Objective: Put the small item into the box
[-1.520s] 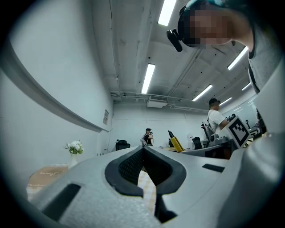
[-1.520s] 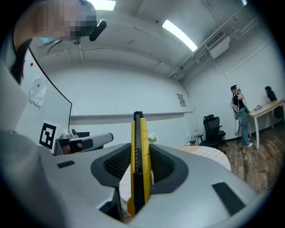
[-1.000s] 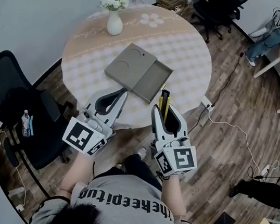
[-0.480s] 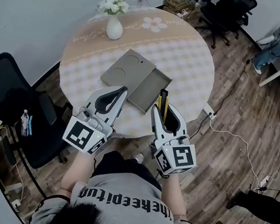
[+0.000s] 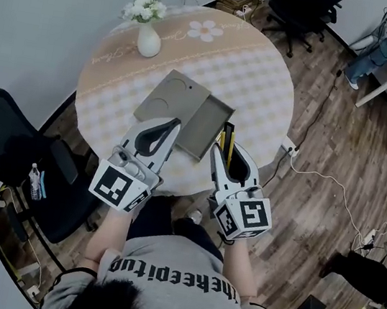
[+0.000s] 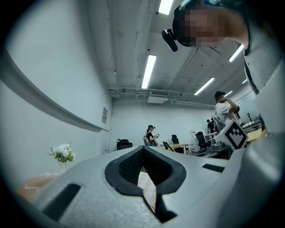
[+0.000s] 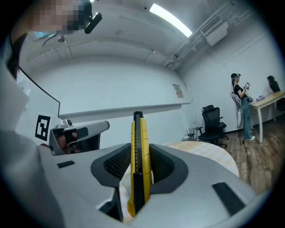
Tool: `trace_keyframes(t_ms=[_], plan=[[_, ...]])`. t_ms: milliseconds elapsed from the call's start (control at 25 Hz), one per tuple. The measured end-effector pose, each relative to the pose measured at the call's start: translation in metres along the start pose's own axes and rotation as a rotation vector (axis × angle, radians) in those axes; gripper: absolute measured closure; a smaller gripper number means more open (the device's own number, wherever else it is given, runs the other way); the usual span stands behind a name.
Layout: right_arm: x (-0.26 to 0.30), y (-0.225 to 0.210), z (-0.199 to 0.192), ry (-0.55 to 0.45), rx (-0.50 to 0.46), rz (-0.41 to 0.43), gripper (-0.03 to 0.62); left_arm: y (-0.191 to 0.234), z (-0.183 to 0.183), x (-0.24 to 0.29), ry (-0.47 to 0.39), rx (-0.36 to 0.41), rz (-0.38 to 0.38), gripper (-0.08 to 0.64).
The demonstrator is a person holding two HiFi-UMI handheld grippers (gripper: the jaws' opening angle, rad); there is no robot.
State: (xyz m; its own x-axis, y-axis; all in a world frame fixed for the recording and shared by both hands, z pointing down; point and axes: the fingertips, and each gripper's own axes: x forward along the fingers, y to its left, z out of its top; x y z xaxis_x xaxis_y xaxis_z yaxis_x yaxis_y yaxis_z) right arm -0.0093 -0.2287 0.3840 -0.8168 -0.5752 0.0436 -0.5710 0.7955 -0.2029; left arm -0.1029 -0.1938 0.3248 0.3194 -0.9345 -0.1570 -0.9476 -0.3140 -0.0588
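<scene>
Yellow utility knife is pinched edge-on between the right gripper's two black pads. It sticks out well past the fingertips, so it's not in the box yet. From the head view the knife hangs over the near edge of the round table, just beside the open tray's right side and pointing away from the person. The box is grey and sits open roughly mid-table, with its lid lying flat right against the tray's left side, and the tray looks bare inside. The left gripper has its fingers pressed together at the tips with nothing between them, and you can only see a bit of the checked tablecloth through the loop of the pads. It's parked next to the right one, tip over the near edge of the box. Farther back on the table there's a white vase with white flowers. A black office chair stands on the wood floor off to the left, and someone is at a desk way off in the top right corner.
</scene>
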Motion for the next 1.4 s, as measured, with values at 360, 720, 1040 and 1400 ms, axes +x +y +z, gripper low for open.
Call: trace_keyframes(t_ms=[360,720,1040,1400], plan=[[0.037,-0.003,-0.004,-0.006,0.052,-0.112,0.465,0.041,-0.003,0.019,0.006,-0.02,-0.104,0.546],[0.068,-0.019,-0.026,0.014,0.12,-0.262,0.465,0.071,-0.03,0.041,0.043,-0.028,-0.229,0.546],[0.092,-0.031,-0.055,0.056,0.163,-0.381,0.465,0.093,-0.066,0.051,0.09,-0.055,-0.331,0.546],[0.111,-0.039,-0.09,0.124,0.207,-0.473,0.466,0.109,-0.099,0.054,0.133,-0.117,-0.407,0.546]])
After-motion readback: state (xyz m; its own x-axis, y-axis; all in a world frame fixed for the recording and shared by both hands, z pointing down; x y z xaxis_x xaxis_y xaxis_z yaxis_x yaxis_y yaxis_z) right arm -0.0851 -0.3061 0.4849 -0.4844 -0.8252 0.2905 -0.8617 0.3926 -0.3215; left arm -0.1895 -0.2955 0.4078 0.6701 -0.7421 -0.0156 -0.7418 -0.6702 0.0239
